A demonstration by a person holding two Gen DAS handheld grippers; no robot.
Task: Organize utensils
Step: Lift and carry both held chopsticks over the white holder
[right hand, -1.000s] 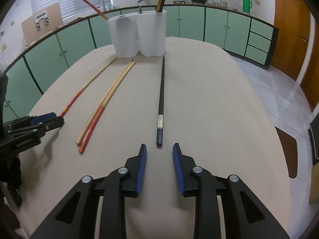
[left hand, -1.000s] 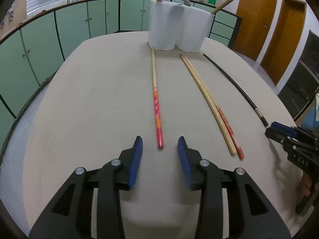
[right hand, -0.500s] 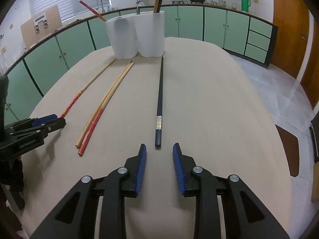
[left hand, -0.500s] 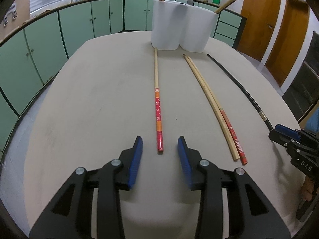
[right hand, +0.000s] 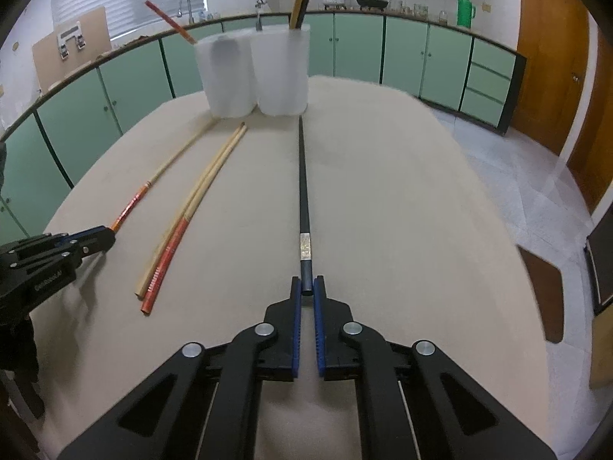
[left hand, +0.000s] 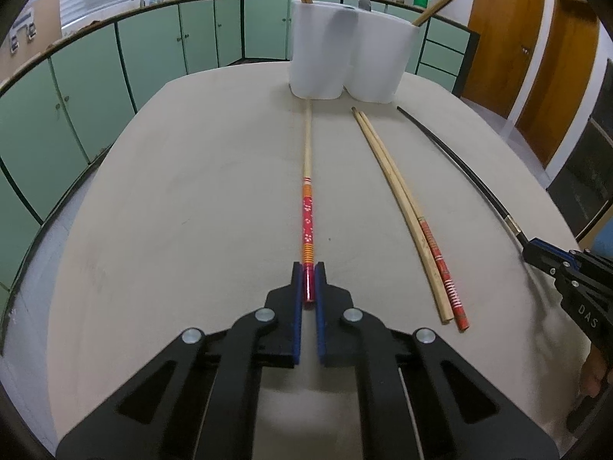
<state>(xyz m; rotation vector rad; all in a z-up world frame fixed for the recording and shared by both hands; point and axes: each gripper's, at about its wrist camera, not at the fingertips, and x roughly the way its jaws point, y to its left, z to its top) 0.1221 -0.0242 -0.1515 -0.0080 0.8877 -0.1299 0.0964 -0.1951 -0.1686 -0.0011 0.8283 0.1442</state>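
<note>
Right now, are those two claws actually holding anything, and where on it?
Yes. The left gripper pinches the red patterned chopstick at its near end; the right gripper pinches the black chopstick at its near end.

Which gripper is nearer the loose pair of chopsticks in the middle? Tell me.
Left. The left gripper, shut on the red floral chopstick, sits beside the pair; the right gripper grips the black chopstick slightly farther off.

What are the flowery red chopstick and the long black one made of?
The flower-patterned red-handled chopstick looks like bamboo or wood: pale matte shaft, glossy lacquered red end. The long black chopstick looks lacquered wood or plastic, uniformly dark, with a silvery, seemingly metal band near its end; I cannot tell which.
</note>
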